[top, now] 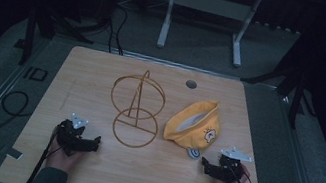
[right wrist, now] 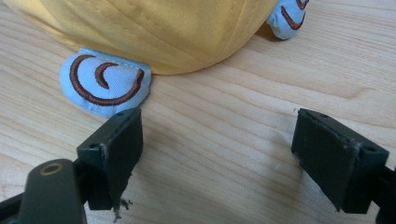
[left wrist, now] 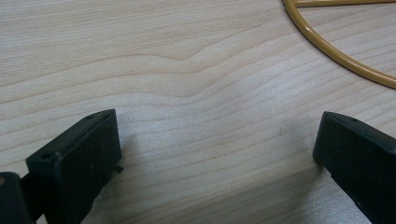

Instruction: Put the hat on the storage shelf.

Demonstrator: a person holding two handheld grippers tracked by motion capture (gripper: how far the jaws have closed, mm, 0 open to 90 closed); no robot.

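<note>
Both grippers rest low on the near edge of the tabletop (top: pixel 85 174), one in each of the person's hands. The left gripper (top: pixel 91 141) has its fingers (left wrist: pixel 79 154) spread wide with only bare wood between them; the rim of the gold wire stand (top: pixel 137 111) lies just ahead and to one side. The right gripper (top: pixel 206 166) is likewise released, fingers (right wrist: pixel 116 149) parted and holding nothing.

The yellow hat (top: pixel 193 125) lies on the tabletop just right of the stand, near the right gripper. In the right gripper view its blue embroidered ear flap (right wrist: pixel 105 88) sits just beyond one finger, close but seemingly not touching; the angle leaves this uncertain.

Risks, as judged: a pinch on the small flap alone could let the soft fabric slip or drag the hat sideways. The light wire stand may tip or slide if the hat is pressed against it while the left gripper leaves it unsteadied.
</note>
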